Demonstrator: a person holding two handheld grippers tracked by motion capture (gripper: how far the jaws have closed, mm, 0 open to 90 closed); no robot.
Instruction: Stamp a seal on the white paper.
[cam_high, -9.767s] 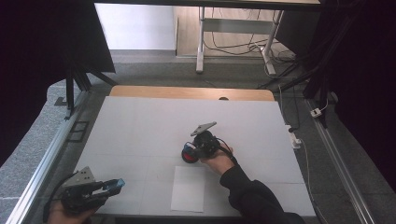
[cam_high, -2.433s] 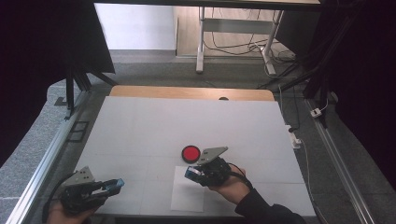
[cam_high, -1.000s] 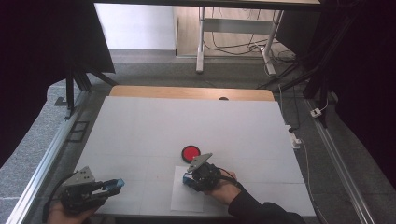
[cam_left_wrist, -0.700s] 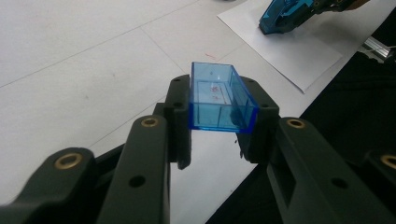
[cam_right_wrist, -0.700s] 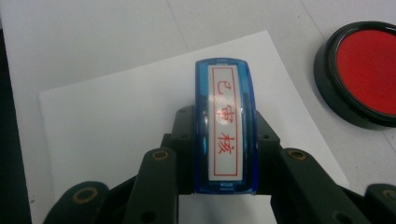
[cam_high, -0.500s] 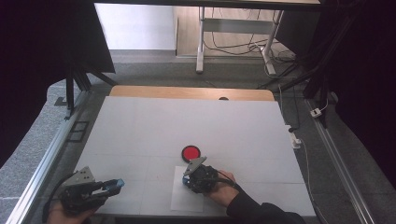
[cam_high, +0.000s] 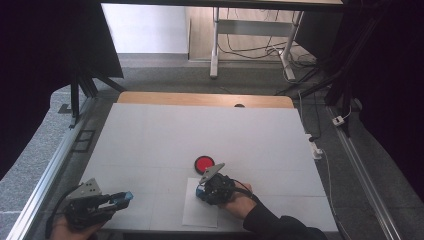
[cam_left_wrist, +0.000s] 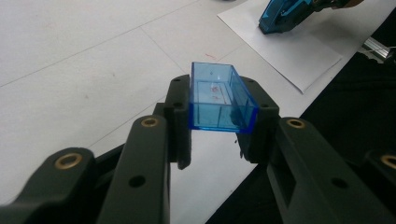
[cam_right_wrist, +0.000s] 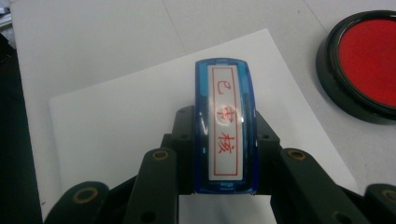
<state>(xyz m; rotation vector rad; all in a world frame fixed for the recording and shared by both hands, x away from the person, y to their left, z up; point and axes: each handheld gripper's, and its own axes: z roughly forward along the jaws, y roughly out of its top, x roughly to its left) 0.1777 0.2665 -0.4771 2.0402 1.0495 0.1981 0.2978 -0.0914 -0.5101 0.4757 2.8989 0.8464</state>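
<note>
Ink pad (cam_high: 204, 163) behind paper sheet (cam_high: 192, 214), on table (cam_high: 150, 130).

Left gripper (cam_high: 125, 197) and right gripper (cam_high: 200, 191) each clamped, low over table.

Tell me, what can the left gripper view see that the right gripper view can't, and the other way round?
The left gripper view alone shows a clear blue cap, hollow and open-ended, clamped between the left gripper's jaws.

The right gripper view alone shows the red ink pad in its black case, lying off the paper, and the red characters on the label of the blue stamp that the right gripper clamps.

Both show the white sheet of paper on the white table; the left gripper view also catches that stamp farther off, over the paper.
</note>
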